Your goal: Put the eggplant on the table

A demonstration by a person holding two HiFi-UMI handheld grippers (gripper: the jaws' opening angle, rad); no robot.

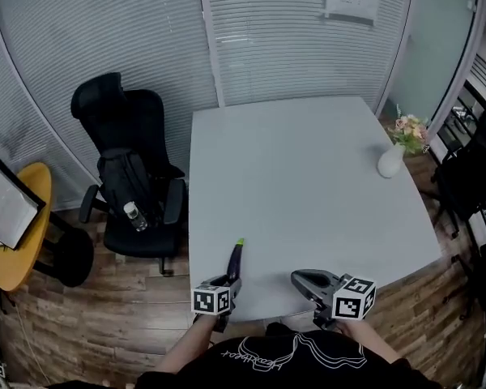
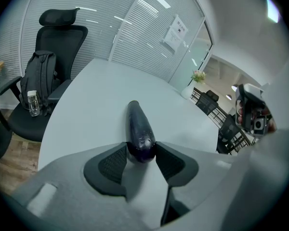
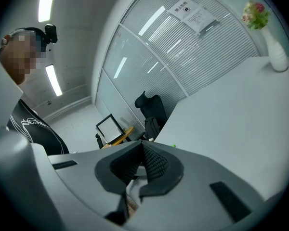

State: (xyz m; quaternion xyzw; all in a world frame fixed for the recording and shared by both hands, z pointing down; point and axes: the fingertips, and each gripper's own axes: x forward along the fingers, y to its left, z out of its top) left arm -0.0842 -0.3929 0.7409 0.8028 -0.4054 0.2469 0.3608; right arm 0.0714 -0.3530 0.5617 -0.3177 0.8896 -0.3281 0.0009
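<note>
A dark purple eggplant [image 1: 236, 259] with a green stem tip points away from me over the white table's [image 1: 308, 168] near left part. My left gripper [image 1: 226, 285] is shut on its thick end. In the left gripper view both pads press the sides of the eggplant [image 2: 137, 124], and the left gripper [image 2: 140, 154] tilts down toward the tabletop [image 2: 101, 95]. Whether the eggplant touches the table I cannot tell. My right gripper [image 1: 301, 279] hovers at the table's near edge, to the right of the eggplant. The right gripper [image 3: 140, 152] has its pads together and holds nothing.
A white vase with flowers [image 1: 394, 157] stands near the table's right edge. A black office chair [image 1: 134, 177] with a backpack and a bottle sits left of the table. A yellow round side table [image 1: 20, 241] is farther left. Glass walls with blinds stand behind.
</note>
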